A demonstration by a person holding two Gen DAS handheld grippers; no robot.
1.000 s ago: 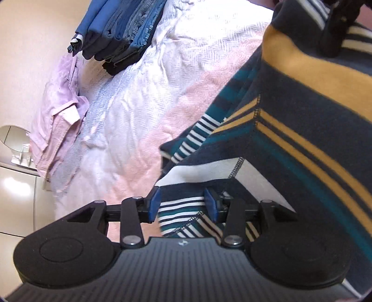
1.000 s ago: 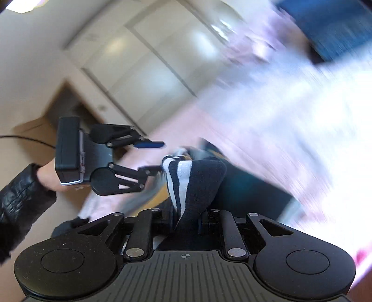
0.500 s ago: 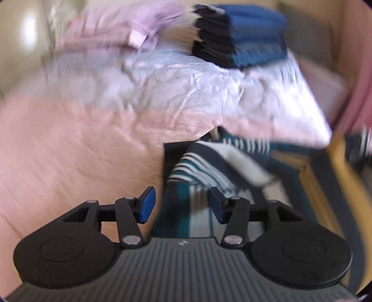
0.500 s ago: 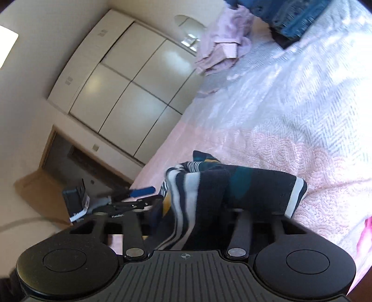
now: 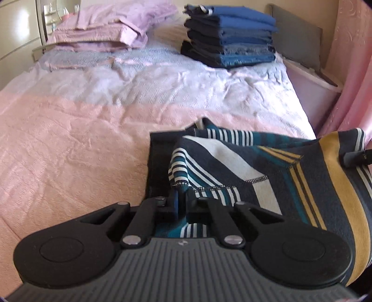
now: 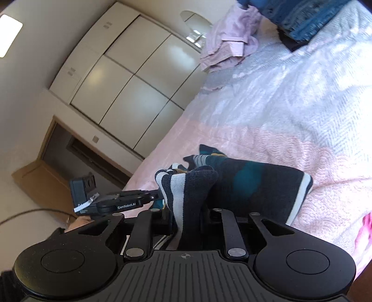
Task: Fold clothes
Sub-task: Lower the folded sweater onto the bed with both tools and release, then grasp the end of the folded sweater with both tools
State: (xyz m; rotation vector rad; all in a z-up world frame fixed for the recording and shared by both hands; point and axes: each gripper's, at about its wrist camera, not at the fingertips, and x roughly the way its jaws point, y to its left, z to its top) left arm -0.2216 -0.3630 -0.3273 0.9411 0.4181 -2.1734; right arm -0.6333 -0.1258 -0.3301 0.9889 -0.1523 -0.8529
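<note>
Your left gripper (image 5: 182,204) and right gripper (image 6: 188,216) each clamped one striped sweater (image 5: 267,167); only the right view, upper left, showed one wardrobe (image 6: 130,76).

the left wrist camera is sitting low behind its own fingers, looking level along the bed (image 5: 69,144) toward its far end, where the blue folded stack (image 5: 229,34) and the lilac pile (image 5: 104,27) are lying well away; the striped garment (image 5: 232,167) is filling the near right, close to the lens

the right wrist camera is rolling sideways, looking across the same bed (image 6: 290,111) toward the white wardrobe (image 6: 130,76) and the doorway (image 6: 76,148), with the striped garment (image 6: 244,181) right at the lens

both views are sharing the garment, the bedspread, the blue stack (image 6: 300,21) and the lilac pile (image 6: 230,41); the right view is also catching the left gripper (image 6: 160,194) from the side
</note>
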